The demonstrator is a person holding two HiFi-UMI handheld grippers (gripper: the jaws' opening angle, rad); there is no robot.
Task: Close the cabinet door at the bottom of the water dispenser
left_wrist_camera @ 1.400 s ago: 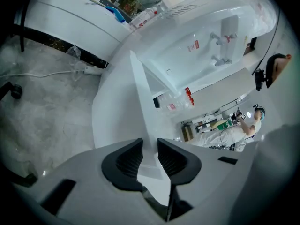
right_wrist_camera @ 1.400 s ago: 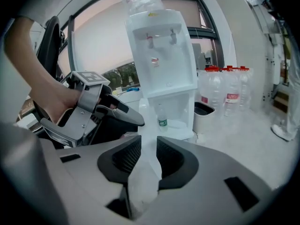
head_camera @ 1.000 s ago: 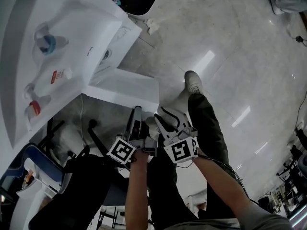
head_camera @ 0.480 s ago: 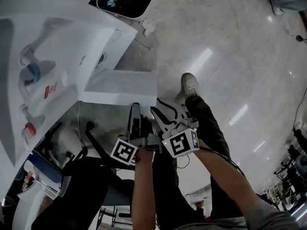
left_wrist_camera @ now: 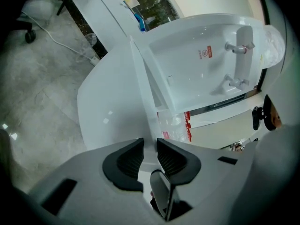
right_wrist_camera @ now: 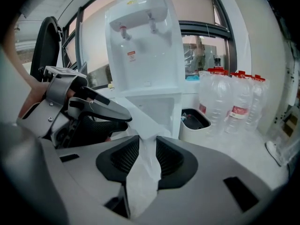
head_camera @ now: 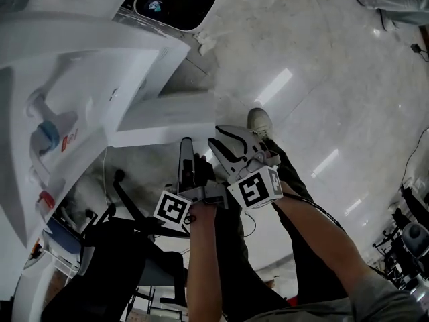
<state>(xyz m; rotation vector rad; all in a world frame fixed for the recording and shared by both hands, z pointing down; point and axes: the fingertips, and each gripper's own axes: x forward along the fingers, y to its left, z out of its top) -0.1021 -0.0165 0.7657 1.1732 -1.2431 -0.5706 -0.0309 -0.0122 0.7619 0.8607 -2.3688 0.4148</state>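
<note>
a: edges first. where's the cabinet door (head_camera: 167, 116)?
b: it stands open, swung out from the base of the water dispenser (head_camera: 87, 79). its free corner points toward the person, near their shoe (head_camera: 260, 119).
a: room round it?
b: pale stone floor (head_camera: 322, 59) spreads out on the door's rt side in the head view. a black chair (head_camera: 114, 247) sits on the other side, below the door in that view. a dark bin (head_camera: 175, 2) is just beside the dispenser, w/ bottles (right_wrist_camera: 229, 97) next to it.
a: jaws vs door?
b: the left gripper (left_wrist_camera: 150, 146) has its jaws closing, w/ the door's thin edge between them and the pads pressed on both faces. the right gripper (right_wrist_camera: 147, 146) is just beside it, nearer the free corner, pads clamped on the white panel too. the cabinet opening (right_wrist_camera: 159, 111) shows straight ahead of the rt jaws.
</note>
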